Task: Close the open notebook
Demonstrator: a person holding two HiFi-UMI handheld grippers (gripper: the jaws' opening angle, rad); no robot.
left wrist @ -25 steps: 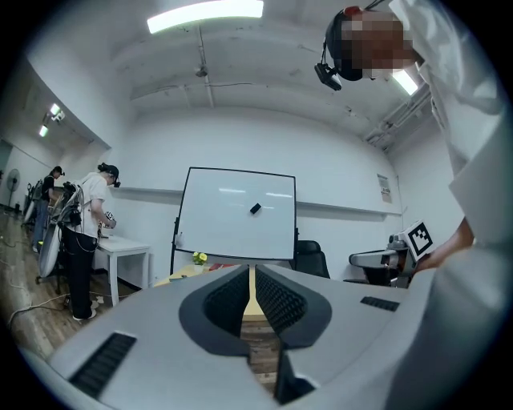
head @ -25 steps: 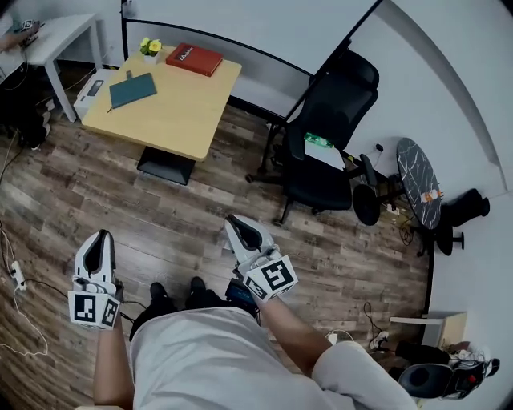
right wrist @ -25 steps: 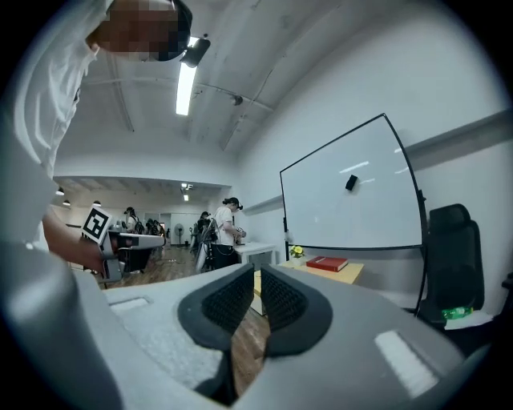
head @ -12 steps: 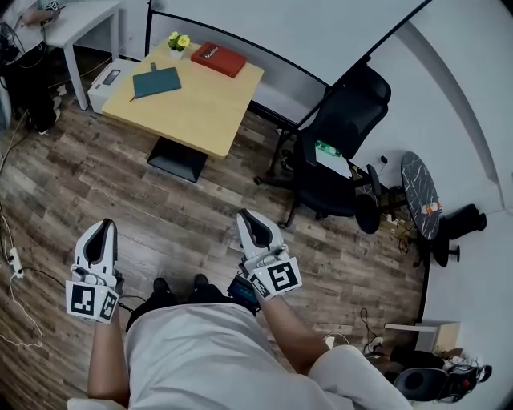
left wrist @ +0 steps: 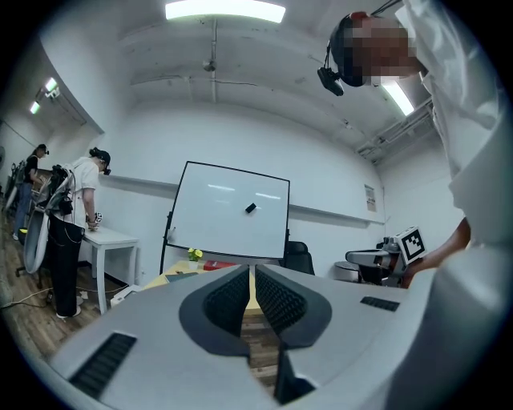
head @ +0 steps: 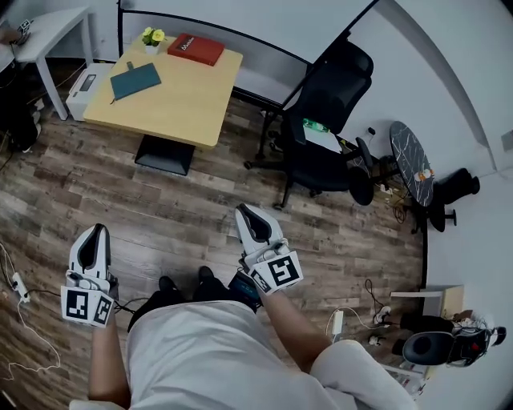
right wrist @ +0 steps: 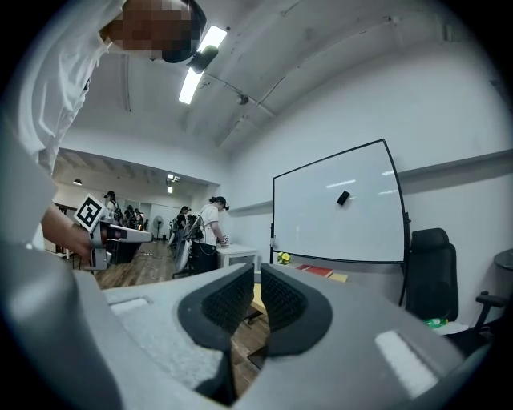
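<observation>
A dark teal notebook (head: 135,81) lies flat on the wooden table (head: 180,104) at the far top left; from here I cannot tell whether it is open. My left gripper (head: 94,232) and right gripper (head: 244,212) are held level over the wood floor, well short of the table. Both are shut with nothing between the pads. The left gripper view shows closed jaws (left wrist: 251,280) pointing at the distant table (left wrist: 172,278). The right gripper view shows the same (right wrist: 258,280).
A red book (head: 195,49) and yellow flowers (head: 151,36) share the table. A black office chair (head: 325,120) stands right of it, with a dark round side table (head: 413,164) beyond. A white desk (head: 48,24) and white box (head: 80,88) sit left. Cables trail on the floor.
The head view swung right, then back left, so the table shifted in frame. Both grippers drifted a little across the floor and stayed shut and empty.
</observation>
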